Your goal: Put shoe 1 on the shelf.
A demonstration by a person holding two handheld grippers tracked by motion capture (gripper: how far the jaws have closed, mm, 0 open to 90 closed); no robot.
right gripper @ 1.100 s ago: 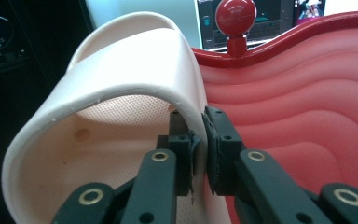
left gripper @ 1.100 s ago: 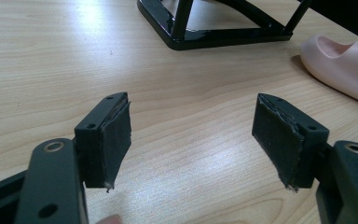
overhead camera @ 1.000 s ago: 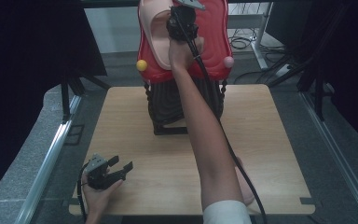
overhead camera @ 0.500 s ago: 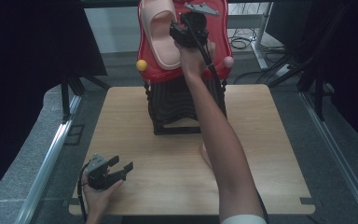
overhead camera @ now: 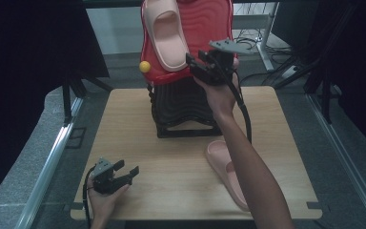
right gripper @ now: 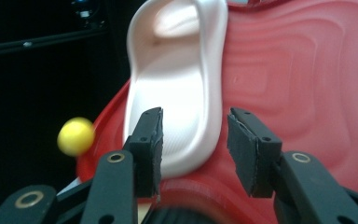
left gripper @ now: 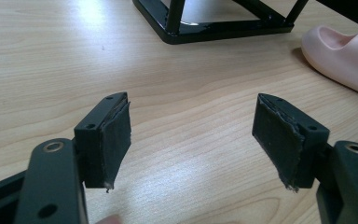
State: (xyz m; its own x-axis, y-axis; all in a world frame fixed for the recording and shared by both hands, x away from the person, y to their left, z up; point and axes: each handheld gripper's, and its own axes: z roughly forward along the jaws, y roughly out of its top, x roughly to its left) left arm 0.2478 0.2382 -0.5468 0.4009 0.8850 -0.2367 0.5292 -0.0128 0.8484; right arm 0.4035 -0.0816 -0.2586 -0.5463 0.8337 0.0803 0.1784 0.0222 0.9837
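A pale pink slipper [overhead camera: 164, 33] lies flat against the sloping red rack top [overhead camera: 205, 28], on its left half, sole against the red surface and foot opening facing outward. Its long axis runs up the slope, leaning a little to the left toward the top: the strap and toe end sit high, the heel end low near the rack's lower rim, close to a yellow knob [overhead camera: 144, 66] at the left edge. The right gripper [overhead camera: 194, 64] is held in the air just right of the slipper's heel, apart from it; its jaws have just been opening and stand partly spread with nothing between them. In the right gripper view the slipper [right gripper: 175, 88] rises beyond the gap between the jaws, heel nearest. A second pink slipper [overhead camera: 226, 171] lies on the wooden table [overhead camera: 124, 124] in front of the rack's black base [overhead camera: 181, 109], partly under the right forearm, lengthwise toward the near edge. The left gripper [overhead camera: 126, 171] rests low at the table's near left corner, jaws wide apart and empty.
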